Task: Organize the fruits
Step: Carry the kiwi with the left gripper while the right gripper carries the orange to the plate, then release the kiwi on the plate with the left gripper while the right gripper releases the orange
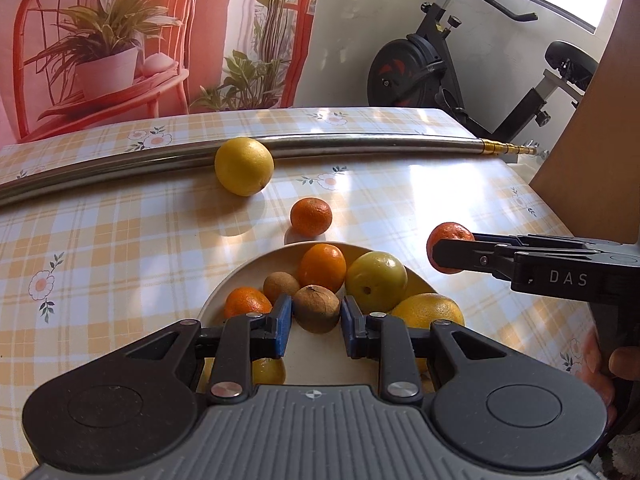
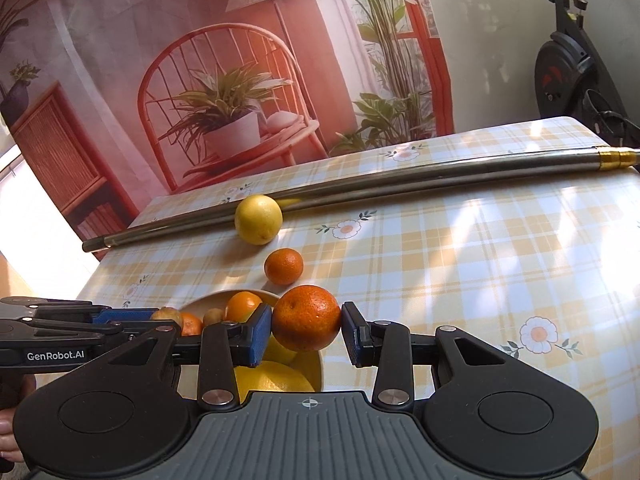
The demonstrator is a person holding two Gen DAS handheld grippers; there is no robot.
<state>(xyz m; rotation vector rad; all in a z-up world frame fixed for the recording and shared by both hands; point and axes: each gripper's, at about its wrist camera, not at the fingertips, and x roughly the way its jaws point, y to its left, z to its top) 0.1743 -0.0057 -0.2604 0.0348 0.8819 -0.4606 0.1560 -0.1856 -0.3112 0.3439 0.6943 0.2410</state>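
Note:
A cream bowl (image 1: 240,276) on the checked table holds several fruits: oranges, a yellow-green fruit (image 1: 376,280) and brown kiwis (image 1: 316,308). My left gripper (image 1: 314,324) hovers over the bowl, open, with a kiwi between its fingers but apart from both pads. My right gripper (image 2: 306,330) is shut on a mandarin (image 2: 306,322) and holds it at the bowl's right rim (image 2: 318,368); it also shows in the left wrist view (image 1: 448,246). A lemon (image 1: 244,166) and a small mandarin (image 1: 311,217) lie on the table beyond the bowl.
A long steel tube (image 1: 360,142) with a brass tip lies across the table behind the lemon. An exercise bike (image 1: 460,68) stands past the table's far right corner. A printed backdrop (image 2: 224,80) hangs behind the table.

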